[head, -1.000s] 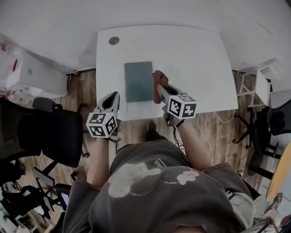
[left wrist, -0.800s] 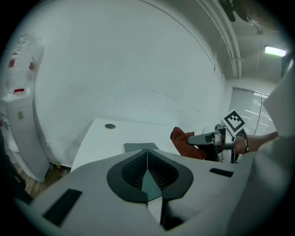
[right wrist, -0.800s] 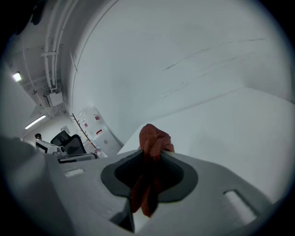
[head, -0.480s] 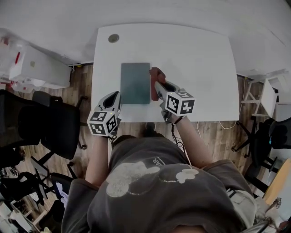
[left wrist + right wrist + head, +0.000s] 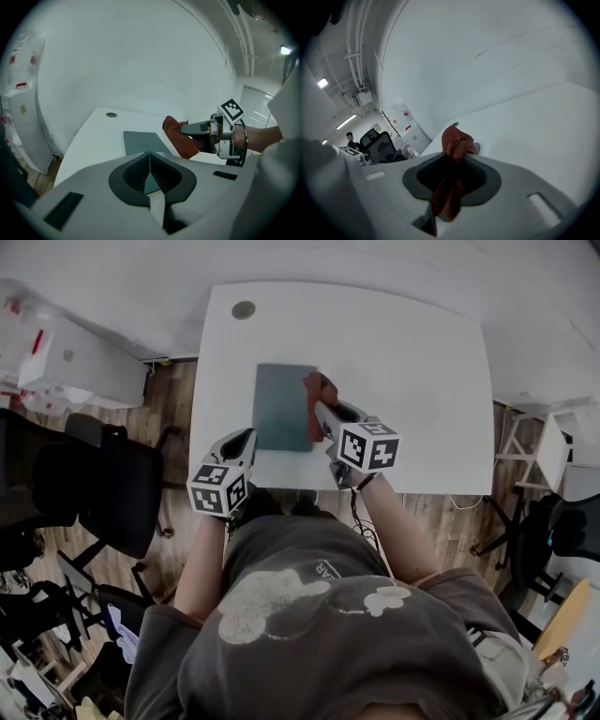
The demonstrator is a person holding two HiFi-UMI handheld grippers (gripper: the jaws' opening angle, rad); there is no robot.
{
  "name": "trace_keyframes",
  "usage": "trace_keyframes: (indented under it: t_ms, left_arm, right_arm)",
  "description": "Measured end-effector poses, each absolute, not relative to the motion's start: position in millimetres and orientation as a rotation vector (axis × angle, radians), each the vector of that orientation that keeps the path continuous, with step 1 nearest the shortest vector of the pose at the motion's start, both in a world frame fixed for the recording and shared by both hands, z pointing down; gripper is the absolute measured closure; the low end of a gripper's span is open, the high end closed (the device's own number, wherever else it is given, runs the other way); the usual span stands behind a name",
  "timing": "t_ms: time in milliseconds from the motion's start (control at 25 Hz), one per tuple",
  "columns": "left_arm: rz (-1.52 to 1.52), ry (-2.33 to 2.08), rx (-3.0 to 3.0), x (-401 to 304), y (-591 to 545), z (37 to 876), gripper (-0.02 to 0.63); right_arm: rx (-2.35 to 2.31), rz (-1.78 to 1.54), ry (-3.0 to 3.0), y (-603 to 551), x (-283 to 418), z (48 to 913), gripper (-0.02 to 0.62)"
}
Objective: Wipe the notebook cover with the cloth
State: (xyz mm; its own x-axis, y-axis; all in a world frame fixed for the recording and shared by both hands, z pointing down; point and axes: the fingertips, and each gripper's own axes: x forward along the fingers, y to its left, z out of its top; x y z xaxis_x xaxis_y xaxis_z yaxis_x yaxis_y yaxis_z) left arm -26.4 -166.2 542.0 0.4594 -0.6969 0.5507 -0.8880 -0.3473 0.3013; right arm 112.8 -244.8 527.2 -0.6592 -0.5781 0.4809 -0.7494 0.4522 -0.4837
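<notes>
A grey-green notebook (image 5: pixel 283 407) lies flat on the white table (image 5: pixel 412 362), nearer its left side. My right gripper (image 5: pixel 321 416) is shut on a bunched red cloth (image 5: pixel 319 390), which sits at the notebook's right edge, towards its far corner. In the right gripper view the cloth (image 5: pixel 453 145) fills the jaws and hangs down between them. My left gripper (image 5: pixel 244 439) hovers shut and empty by the notebook's near left corner. Over its jaws, the left gripper view shows the notebook (image 5: pixel 140 142), the cloth (image 5: pixel 179 136) and the right gripper (image 5: pixel 194 127).
A round cable grommet (image 5: pixel 244 309) sits at the table's far left corner. On the wooden floor, a black office chair (image 5: pixel 89 484) and a white cabinet (image 5: pixel 80 367) stand left of the table. A white stool (image 5: pixel 553 442) stands to the right.
My right gripper has carried the cloth a little farther along and leftwards against the notebook's right edge. The left gripper has barely moved. The head camera has shifted slightly.
</notes>
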Motion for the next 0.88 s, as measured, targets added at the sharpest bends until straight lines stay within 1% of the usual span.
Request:
trace_keyframes:
  t_ms: [400,880]
  left_arm:
    - [0.532,-1.179,2.129,-39,-162,572,0.609]
    - [0.601,-1.017,2.126,-43,-156,599,0.609]
  right_arm:
    - [1.233,1.025,-2.398,-254,98,531,0.508]
    - [1.208,1.021,-2.384,-266,55,539,0.508]
